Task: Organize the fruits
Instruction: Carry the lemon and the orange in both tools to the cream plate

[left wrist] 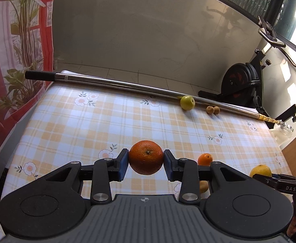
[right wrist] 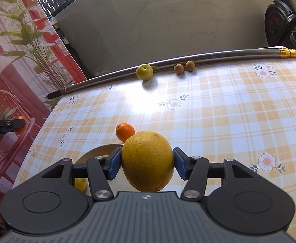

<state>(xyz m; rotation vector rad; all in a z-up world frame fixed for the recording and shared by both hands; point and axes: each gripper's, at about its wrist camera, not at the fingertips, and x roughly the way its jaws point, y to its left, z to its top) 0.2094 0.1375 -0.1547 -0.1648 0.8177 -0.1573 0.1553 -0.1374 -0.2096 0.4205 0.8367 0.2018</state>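
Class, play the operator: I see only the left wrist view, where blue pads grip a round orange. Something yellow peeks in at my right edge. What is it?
Observer: A large yellow lemon, clamped between the blue pads of the right gripper.
Operator: Is there anywhere nearby to put the fruit?
Observer: Yes, a beige round dish shows just behind that gripper.
Operator: Is it empty?
Observer: No, a small yellow fruit seems to lie in it already.

We hold both tongs angled downward, left tongs (left wrist: 146, 162) clamped on an orange (left wrist: 146, 157), right tongs (right wrist: 147, 163) on a lemon (right wrist: 147, 161).
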